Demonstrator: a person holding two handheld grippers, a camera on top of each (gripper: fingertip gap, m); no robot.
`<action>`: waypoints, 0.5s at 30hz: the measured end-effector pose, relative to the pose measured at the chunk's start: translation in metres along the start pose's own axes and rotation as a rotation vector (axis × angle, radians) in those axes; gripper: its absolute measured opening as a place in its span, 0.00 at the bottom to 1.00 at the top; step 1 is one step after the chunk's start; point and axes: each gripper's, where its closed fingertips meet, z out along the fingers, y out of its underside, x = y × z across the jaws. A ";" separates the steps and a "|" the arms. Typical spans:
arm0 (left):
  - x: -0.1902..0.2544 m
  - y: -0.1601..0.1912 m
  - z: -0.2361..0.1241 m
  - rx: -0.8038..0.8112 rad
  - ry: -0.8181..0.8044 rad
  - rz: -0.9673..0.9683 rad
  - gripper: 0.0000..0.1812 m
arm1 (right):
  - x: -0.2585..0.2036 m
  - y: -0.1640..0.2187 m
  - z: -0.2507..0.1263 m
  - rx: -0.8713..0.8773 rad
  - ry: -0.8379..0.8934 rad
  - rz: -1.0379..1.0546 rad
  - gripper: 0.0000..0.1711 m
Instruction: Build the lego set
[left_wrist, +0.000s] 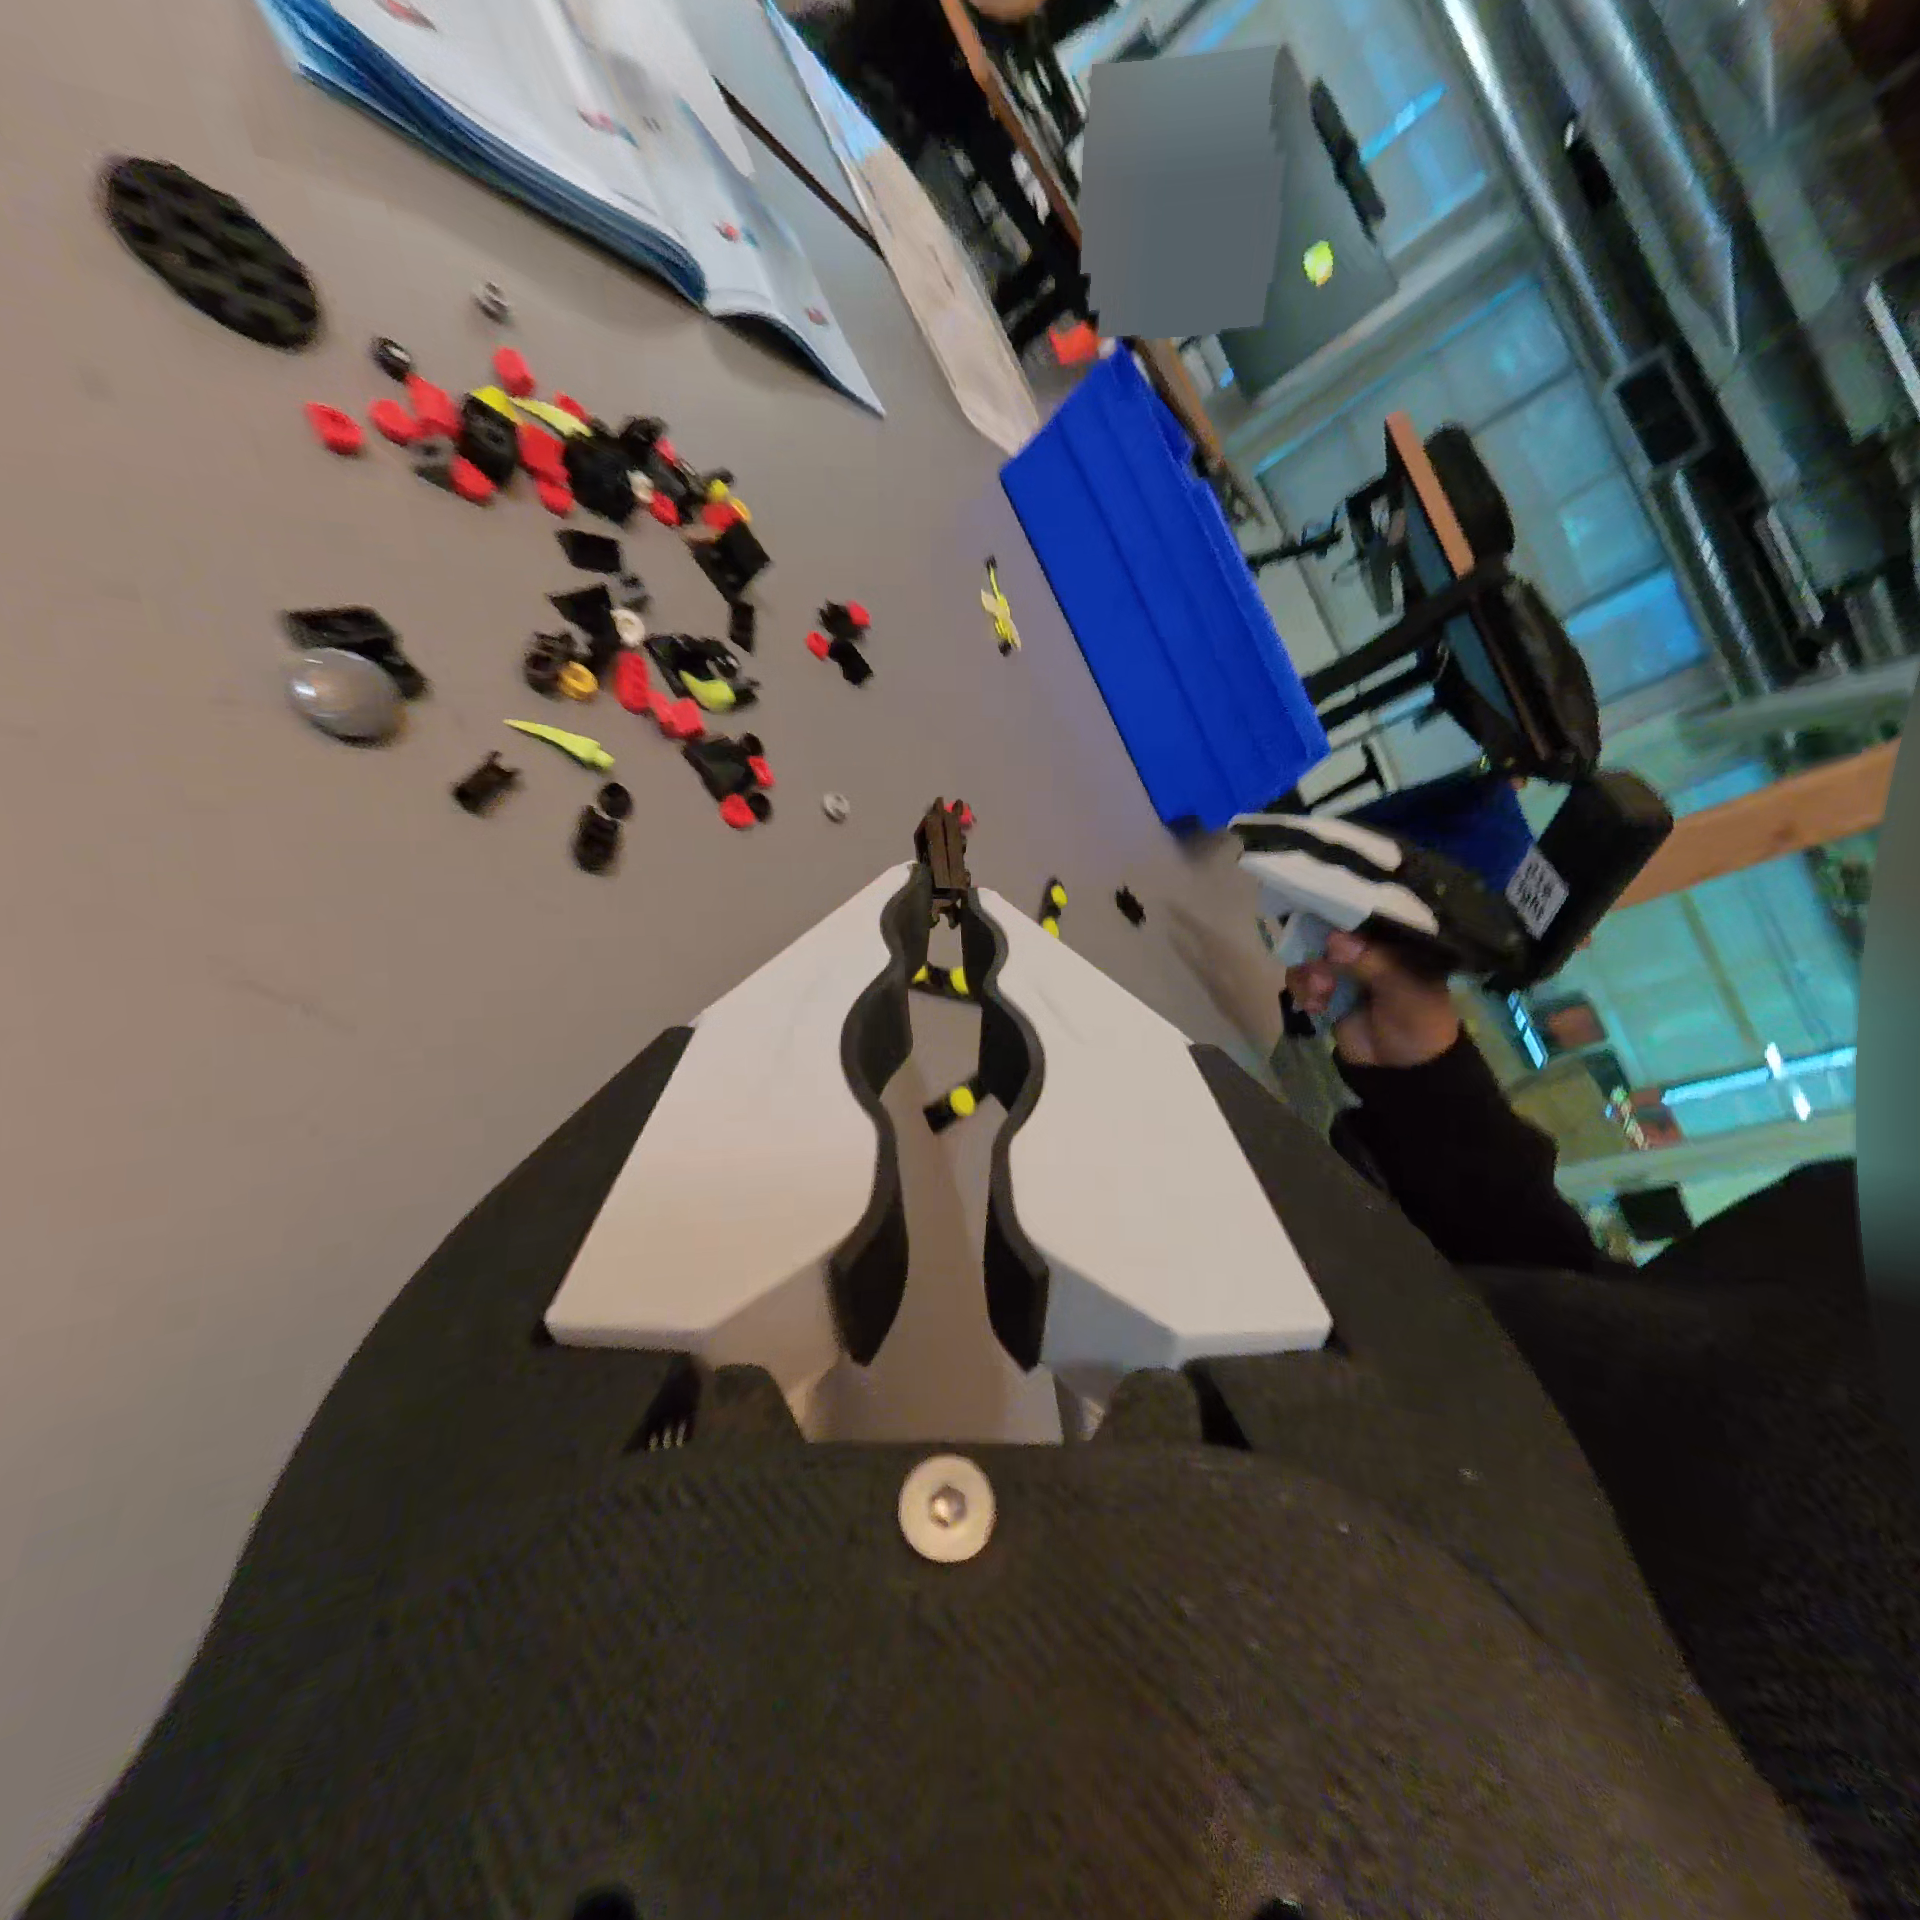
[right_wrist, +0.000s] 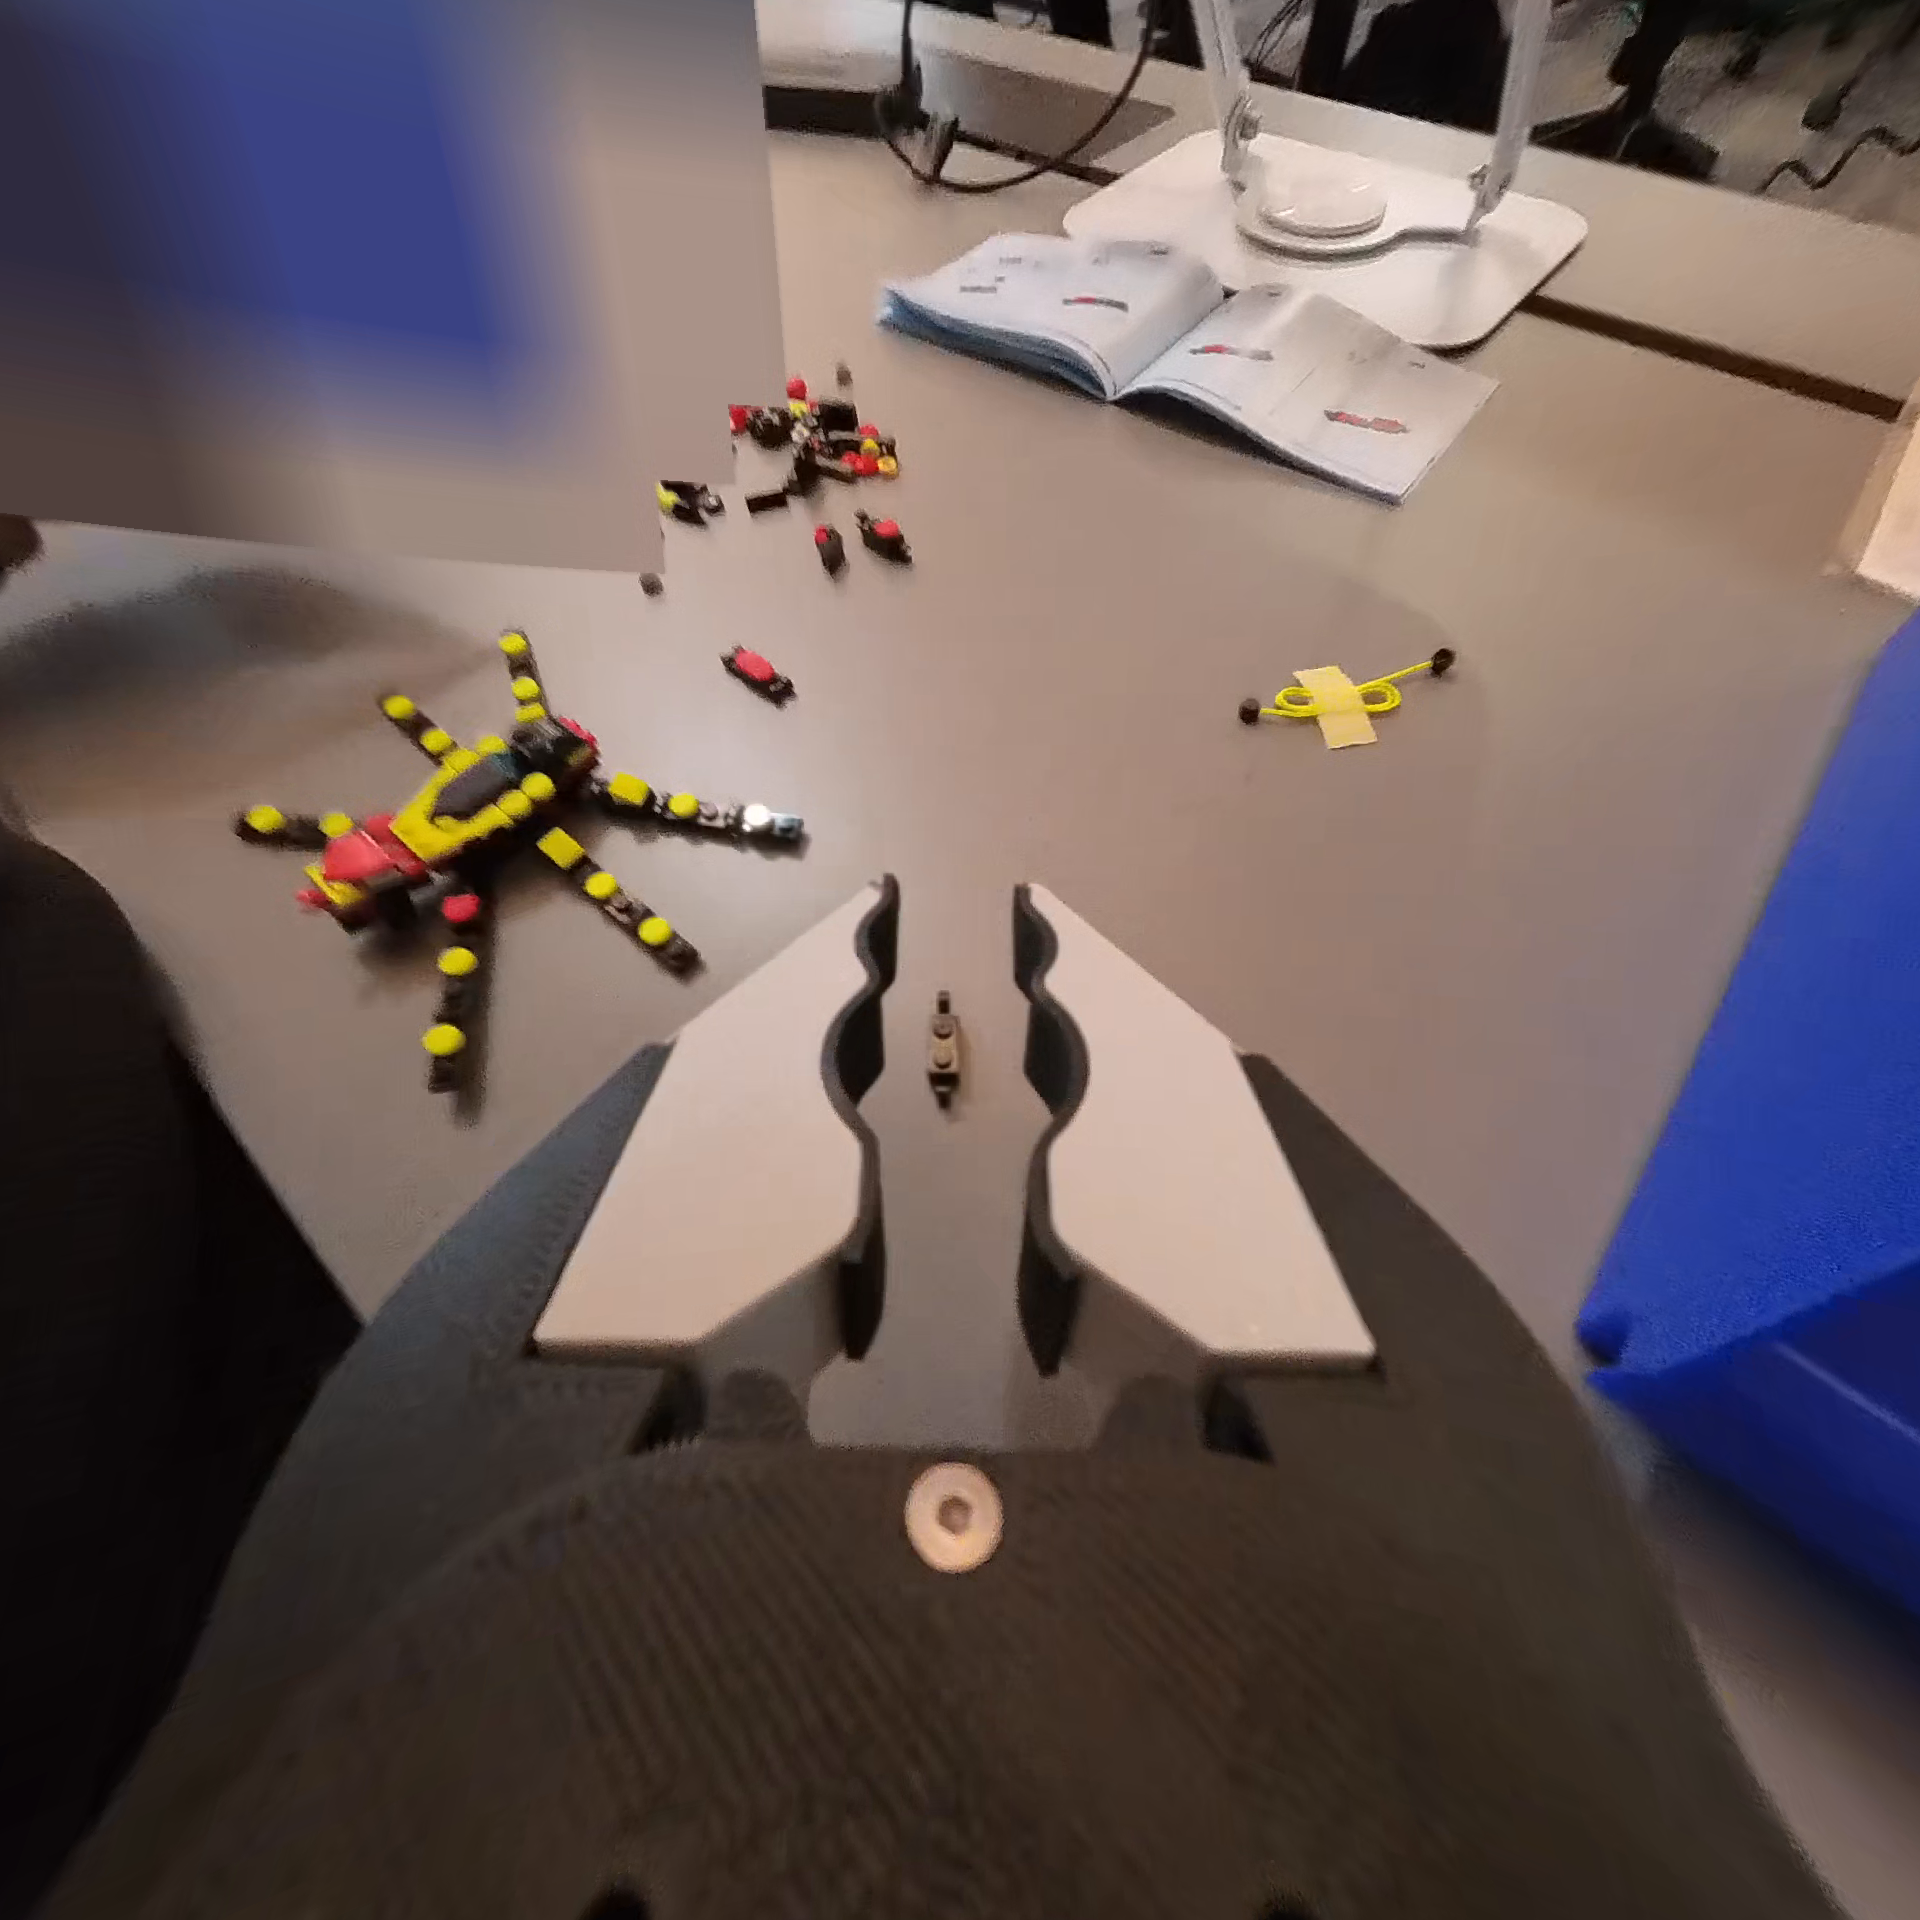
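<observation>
In the left wrist view the left gripper (left_wrist: 943, 883) sits at frame centre, its jaws pinched nearly together on a small black piece (left_wrist: 941, 844) at the tips. Loose bricks (left_wrist: 603, 582), red, black and yellow, lie scattered on the grey table (left_wrist: 156, 1039) in the upper left, with a black round plate (left_wrist: 211, 252) above them and a grey dome (left_wrist: 346, 694) at their left edge. An open booklet (left_wrist: 582, 156) lies along the top. A blue bin (left_wrist: 1153, 613) stands right of centre; its inside cannot be seen. The right gripper (left_wrist: 1403, 894) shows at mid right.

In the right wrist view the right gripper (right_wrist: 956, 904) is at centre, jaws well apart and holding nothing; a small black part (right_wrist: 943, 1047) lies on the table between the fingers. The spider-like model (right_wrist: 478, 821), yellow, red and black, rests at mid left. A yellow cord (right_wrist: 1345, 698) lies at right, and the bin's wall fills the right edge; its contents are hidden.
</observation>
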 end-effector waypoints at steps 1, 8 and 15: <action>-0.005 -0.006 -0.002 0.024 -0.002 -0.035 0.01 | 0.001 0.003 0.003 -0.017 0.004 -0.027 0.11; -0.034 -0.018 -0.013 0.046 -0.004 -0.191 0.01 | 0.005 0.007 0.013 -0.017 -0.015 -0.035 0.11; -0.018 0.007 0.004 -0.099 0.152 -0.342 0.02 | 0.008 0.002 0.018 0.032 -0.037 -0.003 0.11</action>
